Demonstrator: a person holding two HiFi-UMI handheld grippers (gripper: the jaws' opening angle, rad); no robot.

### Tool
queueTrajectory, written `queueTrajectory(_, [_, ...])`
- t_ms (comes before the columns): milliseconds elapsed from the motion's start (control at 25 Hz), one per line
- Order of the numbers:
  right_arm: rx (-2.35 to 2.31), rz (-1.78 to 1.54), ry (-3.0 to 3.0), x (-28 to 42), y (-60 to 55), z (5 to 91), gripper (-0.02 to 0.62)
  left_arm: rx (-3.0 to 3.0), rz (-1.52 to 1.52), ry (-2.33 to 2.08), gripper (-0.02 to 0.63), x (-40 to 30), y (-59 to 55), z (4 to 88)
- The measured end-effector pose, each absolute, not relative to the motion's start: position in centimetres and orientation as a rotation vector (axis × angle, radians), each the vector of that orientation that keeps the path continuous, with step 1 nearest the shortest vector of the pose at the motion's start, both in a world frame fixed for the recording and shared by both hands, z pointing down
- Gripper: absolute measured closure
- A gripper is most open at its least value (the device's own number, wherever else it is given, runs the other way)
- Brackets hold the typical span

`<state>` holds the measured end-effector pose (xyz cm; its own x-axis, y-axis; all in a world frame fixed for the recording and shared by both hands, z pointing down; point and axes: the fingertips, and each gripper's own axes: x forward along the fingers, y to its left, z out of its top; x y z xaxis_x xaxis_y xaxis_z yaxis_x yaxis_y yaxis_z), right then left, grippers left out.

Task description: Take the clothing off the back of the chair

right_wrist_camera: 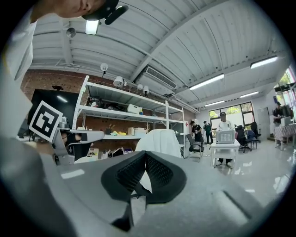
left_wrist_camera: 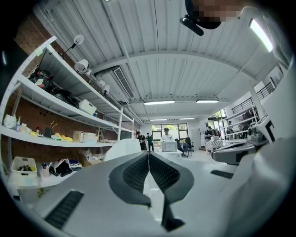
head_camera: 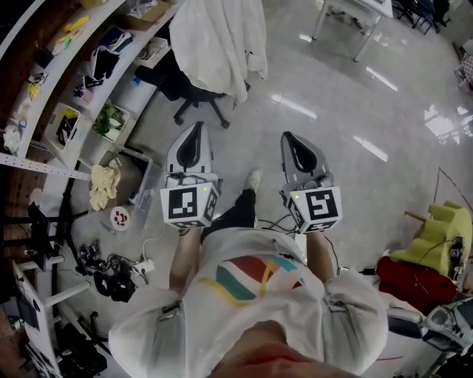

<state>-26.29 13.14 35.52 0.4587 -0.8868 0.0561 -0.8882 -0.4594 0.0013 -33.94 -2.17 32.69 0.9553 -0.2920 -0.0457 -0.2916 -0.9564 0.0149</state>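
Observation:
A white garment (head_camera: 218,40) hangs over the back of a black office chair (head_camera: 198,100) at the top of the head view, some way ahead of both grippers. My left gripper (head_camera: 194,131) and right gripper (head_camera: 290,140) are held side by side in front of the person, pointing towards the chair. Both are shut with nothing between the jaws. In the left gripper view the draped garment (left_wrist_camera: 122,149) shows just left of the shut gripper (left_wrist_camera: 149,155). The right gripper view has the garment (right_wrist_camera: 159,141) straight beyond its shut gripper (right_wrist_camera: 146,155).
Long white shelves (head_camera: 89,66) with bins and clutter run along the left, close to the chair. Cables and a power strip (head_camera: 140,266) lie on the floor at lower left. A white table (head_camera: 355,15) stands at upper right, a yellow-green seat (head_camera: 440,232) at far right. Several people (right_wrist_camera: 224,125) stand far off.

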Motion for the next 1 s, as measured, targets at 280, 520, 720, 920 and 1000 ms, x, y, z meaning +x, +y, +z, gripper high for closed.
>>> queueTrajectory(280, [2.672,0.071,-1.613,-23.2,13.0,35.6,0.592,3.105,-0.120,-0.491,0.592,-31.4,-3.5,31.8])
queueTrajectory(520, [2.669,0.026,-1.624,-20.1,10.7,36.0,0.592,3.098,-0.193,-0.542,0.593,-29.1,-6.3,31.2])
queueTrajectory(720, [2.643,0.028,-1.627,-15.4,8.1,36.3,0.592,3.085,-0.222,-0.588,0.592,-24.8,-9.5,31.4])
queueTrajectory(920, [2.595,0.034,-1.656,-9.4,5.4,35.8,0.592,3.062,-0.214,-0.650,0.592,-19.6,-12.5,31.4])
queueTrajectory(1000, [2.584,0.032,-1.664,-6.5,3.8,35.4,0.592,3.060,-0.212,-0.676,0.592,-17.3,-14.1,31.1])
